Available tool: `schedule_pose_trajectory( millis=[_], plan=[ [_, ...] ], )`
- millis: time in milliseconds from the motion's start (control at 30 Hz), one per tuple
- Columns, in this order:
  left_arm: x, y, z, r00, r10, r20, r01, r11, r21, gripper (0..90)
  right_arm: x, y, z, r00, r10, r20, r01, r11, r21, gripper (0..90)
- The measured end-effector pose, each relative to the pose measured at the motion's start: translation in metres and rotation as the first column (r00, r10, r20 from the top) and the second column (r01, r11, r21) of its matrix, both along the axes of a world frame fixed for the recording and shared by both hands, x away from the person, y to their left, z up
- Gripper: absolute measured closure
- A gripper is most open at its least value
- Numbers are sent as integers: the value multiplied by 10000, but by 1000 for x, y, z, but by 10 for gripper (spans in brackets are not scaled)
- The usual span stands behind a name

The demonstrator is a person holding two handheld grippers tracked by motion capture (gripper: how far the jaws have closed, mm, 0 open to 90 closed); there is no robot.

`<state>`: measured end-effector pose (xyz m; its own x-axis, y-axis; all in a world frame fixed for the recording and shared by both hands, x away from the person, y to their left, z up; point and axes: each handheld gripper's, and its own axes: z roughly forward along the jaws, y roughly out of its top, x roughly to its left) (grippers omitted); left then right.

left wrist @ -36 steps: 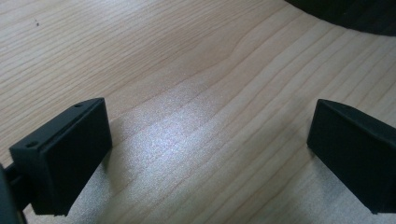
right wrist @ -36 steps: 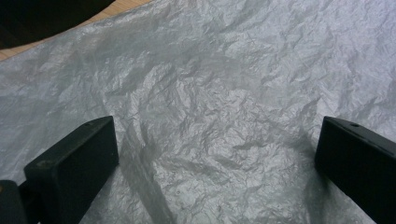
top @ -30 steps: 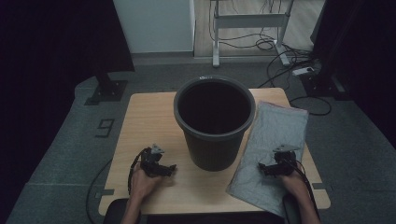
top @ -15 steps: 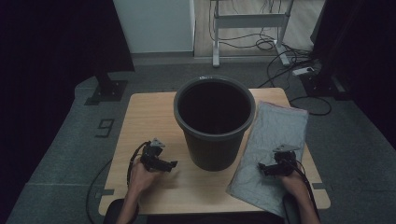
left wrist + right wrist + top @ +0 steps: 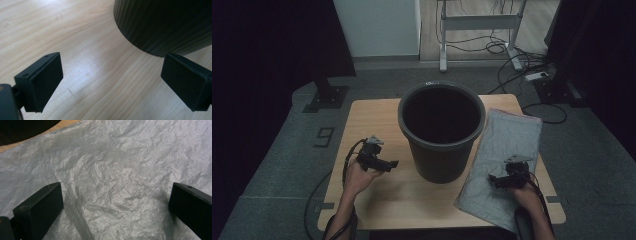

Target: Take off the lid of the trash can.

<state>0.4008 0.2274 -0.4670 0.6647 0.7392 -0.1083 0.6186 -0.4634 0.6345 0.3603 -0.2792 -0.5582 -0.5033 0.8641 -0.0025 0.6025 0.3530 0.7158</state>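
A: Why is the right hand-held gripper (image 5: 501, 181) spread at lower right?
B: Likely to pinch the grey bag (image 5: 507, 155) flat on the worktop (image 5: 372, 117); the left hand-held gripper (image 5: 389, 164), also spread, flanks the bin (image 5: 442, 150), centre frame

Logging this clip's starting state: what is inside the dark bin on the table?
In the high view the bin stands upright and open-topped on the table. Its upper inner wall looks bare; the bottom is lost in shadow, so contents there cannot be told.
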Motion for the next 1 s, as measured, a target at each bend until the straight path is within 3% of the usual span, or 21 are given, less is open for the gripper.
schedule_pose_trajectory(
  millis=[533, 1000],
  plan=[
    [17, 11, 42, 10000, 23, 54, -23, 10000, -94, 49, 0, 0, 0, 10000, -4, -7, 4, 10000, -8, 0],
    [29, 9, 76, 9999, -147, 82, 148, 9998, -146, 60, 0, 0, 0, 10000, -4, -8, 4, 10000, -8, 0]
  ],
)
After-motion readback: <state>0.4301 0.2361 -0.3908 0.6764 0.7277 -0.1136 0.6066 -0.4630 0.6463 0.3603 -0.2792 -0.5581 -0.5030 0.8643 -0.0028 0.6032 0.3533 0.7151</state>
